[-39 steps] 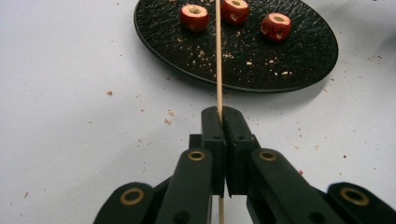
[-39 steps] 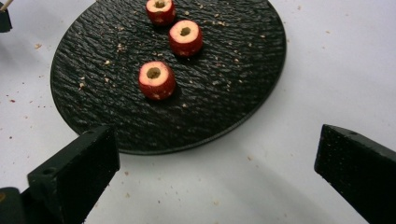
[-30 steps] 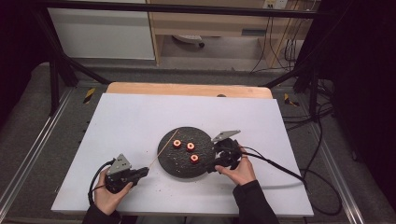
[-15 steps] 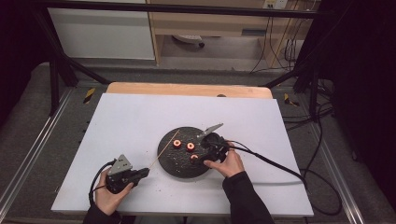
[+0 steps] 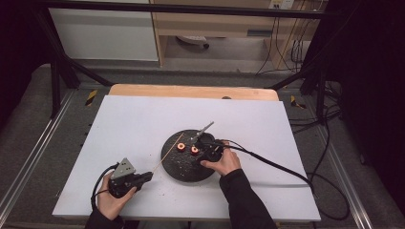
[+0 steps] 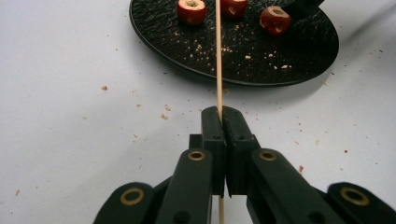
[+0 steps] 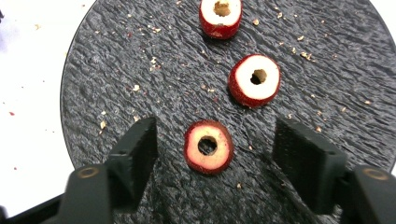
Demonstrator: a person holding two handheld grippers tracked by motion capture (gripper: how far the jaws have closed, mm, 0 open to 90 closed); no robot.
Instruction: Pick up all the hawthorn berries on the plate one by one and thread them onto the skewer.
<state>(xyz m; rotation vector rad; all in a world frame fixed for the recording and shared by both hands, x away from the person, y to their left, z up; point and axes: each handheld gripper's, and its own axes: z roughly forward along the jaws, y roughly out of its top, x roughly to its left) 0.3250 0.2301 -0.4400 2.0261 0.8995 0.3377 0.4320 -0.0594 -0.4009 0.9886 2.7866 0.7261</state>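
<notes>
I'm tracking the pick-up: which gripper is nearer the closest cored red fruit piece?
Right. The right gripper has its jaws either side of the fruit piece, not touching; the left gripper stays off the plate, holding the skewer.

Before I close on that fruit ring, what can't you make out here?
- Skewer tip: cut off by the top edge in the left gripper view; too thin to trace in the high view.
- Nearest ring: hidden in the high view by the right gripper and hand.
- Ring undersides and what fruit they are: can't tell.
- Plate near rim: hidden behind the jaws in the right gripper view.
</notes>
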